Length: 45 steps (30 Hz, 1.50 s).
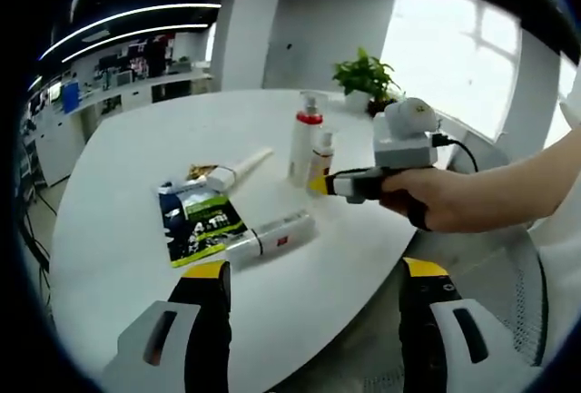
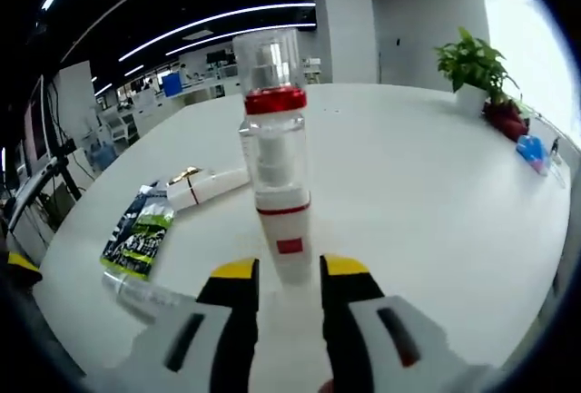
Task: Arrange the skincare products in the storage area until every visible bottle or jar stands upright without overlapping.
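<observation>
A tall pump bottle [image 1: 305,139] with a red collar and clear cap stands upright near the middle of the white table [image 1: 136,148]. A small white bottle [image 1: 324,150] stands right beside it. A hand holds my right gripper [image 1: 320,184] low against that small bottle. In the right gripper view its jaws press on both sides of the small bottle [image 2: 283,225], with the tall bottle [image 2: 270,112] just behind; my right gripper [image 2: 289,270] is shut on it. A white tube [image 1: 272,234] and a cream tube [image 1: 238,171] lie flat. My left gripper [image 1: 316,270] hangs open over the table's near edge.
A dark printed packet [image 1: 200,221] lies flat between the two tubes. A potted plant [image 1: 366,75] stands at the far edge by the window. The packet [image 2: 141,230], the cream tube [image 2: 204,186] and a clear tube [image 2: 145,293] lie left of the bottles.
</observation>
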Each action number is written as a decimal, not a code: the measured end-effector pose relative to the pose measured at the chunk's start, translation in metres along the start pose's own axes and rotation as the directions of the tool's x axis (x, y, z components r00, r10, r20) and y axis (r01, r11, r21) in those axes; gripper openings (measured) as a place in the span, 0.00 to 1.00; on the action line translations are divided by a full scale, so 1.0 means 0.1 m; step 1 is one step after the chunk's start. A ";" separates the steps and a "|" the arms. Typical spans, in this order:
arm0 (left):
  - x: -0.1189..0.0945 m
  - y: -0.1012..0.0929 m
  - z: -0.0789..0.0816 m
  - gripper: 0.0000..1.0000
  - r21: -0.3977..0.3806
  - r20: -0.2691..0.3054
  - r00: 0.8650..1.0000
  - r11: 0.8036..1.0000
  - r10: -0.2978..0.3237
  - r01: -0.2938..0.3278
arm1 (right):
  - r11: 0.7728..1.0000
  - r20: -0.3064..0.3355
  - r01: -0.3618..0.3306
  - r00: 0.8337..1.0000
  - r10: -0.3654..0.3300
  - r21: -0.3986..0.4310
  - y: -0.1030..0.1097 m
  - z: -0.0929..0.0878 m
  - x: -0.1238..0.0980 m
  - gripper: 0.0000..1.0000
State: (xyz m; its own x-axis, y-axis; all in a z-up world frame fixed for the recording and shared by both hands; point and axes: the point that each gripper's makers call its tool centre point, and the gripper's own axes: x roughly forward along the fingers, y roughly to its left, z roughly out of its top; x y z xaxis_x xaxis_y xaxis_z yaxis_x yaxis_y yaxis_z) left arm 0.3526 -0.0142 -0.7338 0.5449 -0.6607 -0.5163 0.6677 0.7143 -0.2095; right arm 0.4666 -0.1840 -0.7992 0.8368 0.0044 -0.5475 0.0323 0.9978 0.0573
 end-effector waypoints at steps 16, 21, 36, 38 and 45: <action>0.00 0.02 0.00 0.78 0.023 -0.001 1.000 0.999 0.022 -0.022 | 0.978 -0.043 -0.159 0.987 0.155 -0.135 -0.03 -0.02 -0.42 0.54; 0.00 0.01 0.00 0.79 0.025 -0.001 1.000 0.999 0.020 -0.020 | 0.965 -0.032 -0.199 0.980 0.196 -0.171 -0.02 0.07 -0.60 0.61; 0.00 0.02 0.01 0.85 0.066 -0.001 0.999 0.997 0.037 -0.037 | 0.916 0.023 -0.348 0.933 0.359 -0.202 0.02 0.28 -1.12 0.81; 0.00 0.02 0.00 0.87 0.065 -0.003 0.999 0.997 0.038 -0.037 | 0.914 0.030 -0.353 0.930 0.366 -0.199 0.00 0.30 -1.15 0.82; 0.00 0.03 0.00 0.88 0.074 -0.007 0.999 0.996 0.044 -0.044 | 0.904 0.045 -0.376 0.919 0.392 -0.201 0.01 0.33 -1.22 0.87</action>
State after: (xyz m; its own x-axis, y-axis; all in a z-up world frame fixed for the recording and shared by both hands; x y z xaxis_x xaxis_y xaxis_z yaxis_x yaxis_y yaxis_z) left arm 0.3543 -0.0126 -0.7348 0.5704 -0.6270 -0.5306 0.6790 0.7235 -0.1250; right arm 0.3827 -0.1858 -0.7044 0.8062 0.3927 -0.4426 -0.3959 0.9139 0.0897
